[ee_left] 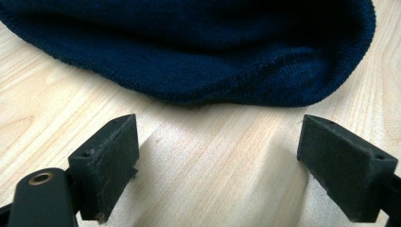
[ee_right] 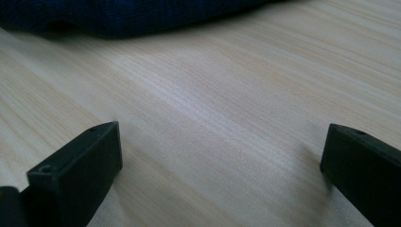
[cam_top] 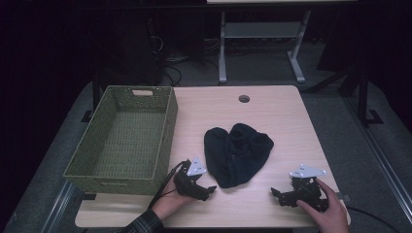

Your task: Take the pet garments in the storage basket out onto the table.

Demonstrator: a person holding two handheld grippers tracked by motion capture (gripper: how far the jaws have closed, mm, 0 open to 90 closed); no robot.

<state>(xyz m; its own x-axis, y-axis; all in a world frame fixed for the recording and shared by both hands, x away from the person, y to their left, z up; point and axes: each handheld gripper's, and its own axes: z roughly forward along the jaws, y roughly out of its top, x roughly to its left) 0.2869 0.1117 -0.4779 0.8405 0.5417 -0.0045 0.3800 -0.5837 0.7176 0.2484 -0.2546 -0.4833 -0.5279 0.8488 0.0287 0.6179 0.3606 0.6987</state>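
Note:
A dark navy knitted garment (cam_top: 237, 153) lies crumpled in the middle of the light wooden table (cam_top: 272, 111). My left gripper (cam_top: 206, 191) rests low on the table just left of the garment's near tip, open, jaws pointing at the knit edge (ee_left: 198, 71). In the left gripper view both pads (ee_left: 106, 163) stand wide apart over bare wood. My right gripper (cam_top: 278, 194) sits near the front right, open, a short way right of the garment. The right gripper view has the garment's edge (ee_right: 118, 19) at the top, beyond its spread pads (ee_right: 78, 172).
A green woven basket (cam_top: 165, 141) with nothing in it stands on the table's left side, close to my left gripper. A round cable hole (cam_top: 244, 98) sits near the table's far edge. White desk legs (cam_top: 222, 48) stand on the floor behind.

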